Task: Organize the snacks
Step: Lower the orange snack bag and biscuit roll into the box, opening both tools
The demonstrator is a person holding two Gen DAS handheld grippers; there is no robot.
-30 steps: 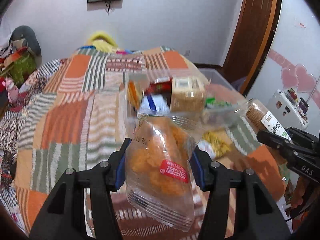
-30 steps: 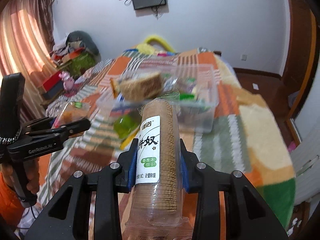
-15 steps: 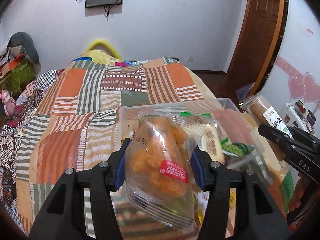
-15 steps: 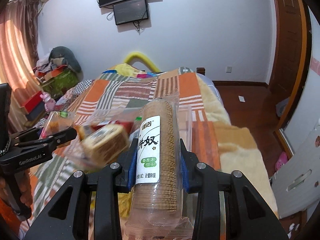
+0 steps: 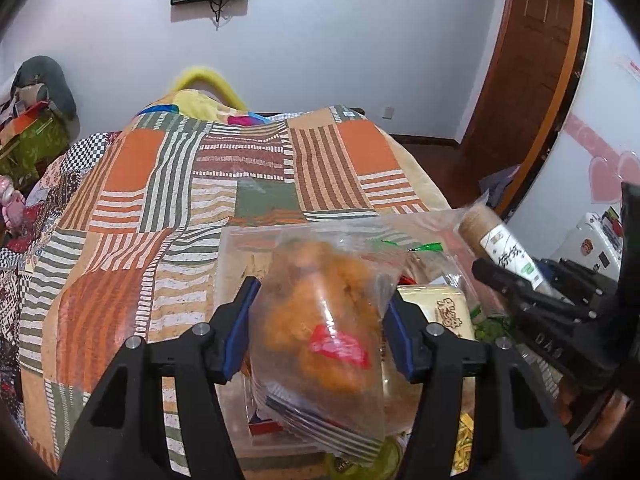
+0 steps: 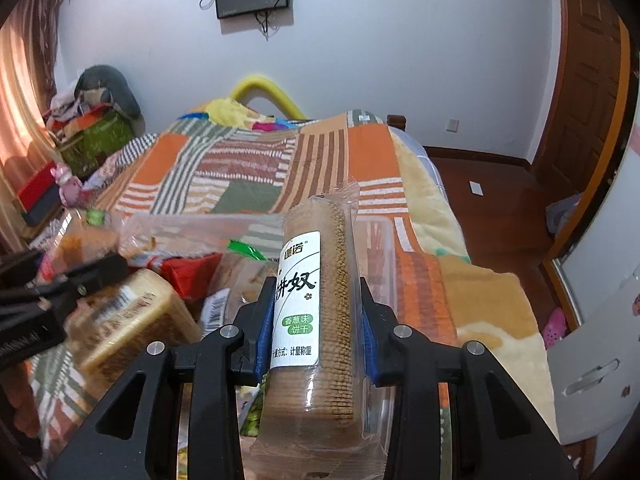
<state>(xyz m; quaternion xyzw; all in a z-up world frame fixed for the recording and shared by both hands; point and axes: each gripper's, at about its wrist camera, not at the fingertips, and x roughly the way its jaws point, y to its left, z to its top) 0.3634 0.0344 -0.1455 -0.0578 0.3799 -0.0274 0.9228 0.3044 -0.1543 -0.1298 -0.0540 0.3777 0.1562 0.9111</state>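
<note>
My left gripper is shut on a clear bag of orange snacks with a red label, held over the clear plastic bin on the patchwork bed. My right gripper is shut on a roll of brown biscuits with a white label, held upright over the same bin. The roll also shows at the right of the left wrist view. In the bin lie a tan cracker pack, a red pack and a green-edged pack.
The bed has an orange, green and striped quilt. Clutter and boxes stand at the far left. A wooden door and floor are to the right. A white cabinet is close on the right.
Both grippers have moved forward and over the bin with their snacks still held. The bin, earlier ahead of them, is now directly beneath the fingers.
</note>
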